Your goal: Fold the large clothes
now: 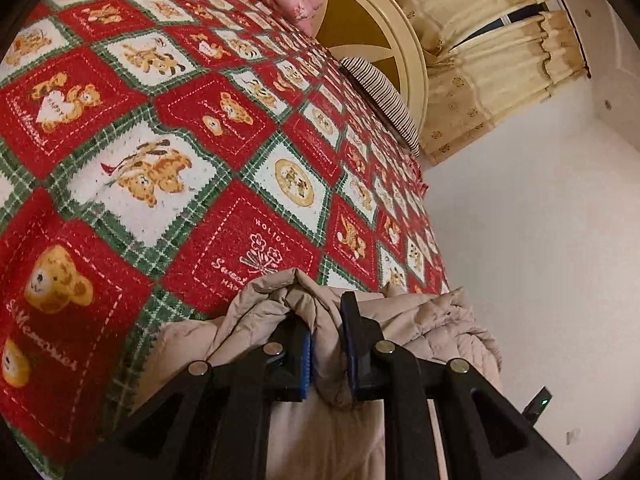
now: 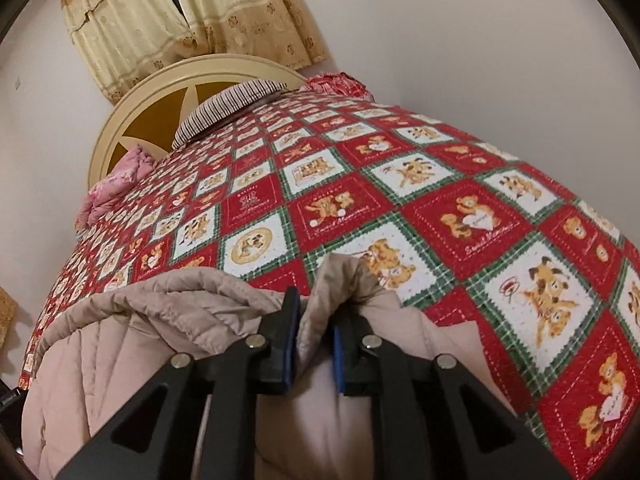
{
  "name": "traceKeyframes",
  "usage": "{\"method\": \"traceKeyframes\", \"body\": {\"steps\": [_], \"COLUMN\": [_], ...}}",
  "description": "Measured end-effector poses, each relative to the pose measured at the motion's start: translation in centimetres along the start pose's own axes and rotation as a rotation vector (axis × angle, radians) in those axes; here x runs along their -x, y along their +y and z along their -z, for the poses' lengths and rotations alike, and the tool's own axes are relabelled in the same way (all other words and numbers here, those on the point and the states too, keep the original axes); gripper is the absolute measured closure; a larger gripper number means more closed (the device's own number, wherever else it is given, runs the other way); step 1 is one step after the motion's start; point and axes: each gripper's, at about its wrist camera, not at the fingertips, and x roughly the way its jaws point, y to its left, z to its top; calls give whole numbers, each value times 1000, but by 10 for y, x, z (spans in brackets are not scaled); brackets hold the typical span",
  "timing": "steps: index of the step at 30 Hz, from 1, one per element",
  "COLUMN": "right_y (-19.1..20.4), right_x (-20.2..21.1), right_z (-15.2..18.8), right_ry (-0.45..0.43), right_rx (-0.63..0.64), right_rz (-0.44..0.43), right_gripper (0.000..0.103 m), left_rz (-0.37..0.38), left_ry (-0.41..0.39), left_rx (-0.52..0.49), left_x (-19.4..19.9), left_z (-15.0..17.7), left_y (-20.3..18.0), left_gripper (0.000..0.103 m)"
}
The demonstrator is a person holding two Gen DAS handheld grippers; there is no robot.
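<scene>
A beige quilted puffer coat (image 1: 436, 320) lies at the near edge of the bed. My left gripper (image 1: 326, 320) is shut on a bunched fold of it, fabric pinched between the blue pads. In the right wrist view the same coat (image 2: 132, 340) spreads to the left and below. My right gripper (image 2: 316, 312) is shut on another bunched fold, which sticks up between the fingers. Both grips sit just above the bedspread. The rest of the coat hangs under the grippers, out of sight.
The bed carries a red, green and white teddy-bear bedspread (image 1: 168, 128) (image 2: 420, 208). A striped pillow (image 2: 228, 108) and a pink quilt (image 2: 116, 184) lie by the round cream headboard (image 2: 132, 120). Curtains (image 2: 192, 20) hang behind; white walls flank the bed.
</scene>
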Motion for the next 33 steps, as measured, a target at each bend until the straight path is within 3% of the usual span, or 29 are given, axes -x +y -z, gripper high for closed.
{"method": "traceKeyframes", "body": {"steps": [4, 5, 7, 8, 9, 11, 14, 15, 18, 21, 24, 25, 26, 28, 30, 33], "right_y": [-4, -5, -4, -1, 7, 35, 98, 119, 167, 184, 179, 177, 176, 169, 164, 166], "right_x": [1, 11, 48, 68, 89, 116, 119, 115, 83, 37, 19, 17, 15, 9, 7, 9], "right_z": [-14, -18, -23, -23, -21, -14, 7, 17, 52, 86, 108, 110, 109, 107, 106, 109], "right_ry": [76, 65, -40, -101, -163, -185, -75, -42, 53, 121, 98, 99, 107, 131, 146, 151], "right_rx": [-54, -82, -128, -132, -118, -24, 177, 232, 309, 377, 425, 425, 421, 398, 376, 385], "right_rz": [-47, -73, -125, -131, -142, -197, -270, -282, -308, -187, -161, -166, -172, -190, -204, -187], "right_gripper": [80, 74, 49, 30, 25, 28, 69, 76, 77, 80, 84, 84, 84, 84, 84, 84], "left_rz": [-20, -10, 9, 15, 15, 9, 7, 7, 18, 34, 52, 44, 18, -85, -133, -103], "left_ry": [-8, -8, -11, -12, -13, -15, -15, -14, 17, 101, 123, 113, 90, 3, -85, -113], "left_rx": [-21, -13, 2, 7, 6, 1, 1, 2, 27, 83, 88, 67, 39, -17, -99, -216], "left_x": [0, 0, 2, 2, 2, 0, 0, 0, -1, 5, 28, 38, 49, 74, 99, 116], "left_z": [1, 0, 0, 0, 0, 1, 1, 1, -2, -12, -22, -25, -27, -29, -24, -3], "left_y": [-5, -3, 1, 2, 2, 0, -1, -1, 1, 4, -2, -7, -14, -28, -50, -86], "left_gripper": [87, 87, 87, 87, 87, 87, 87, 87, 87, 86, 76, 71, 60, 38, 36, 36]}}
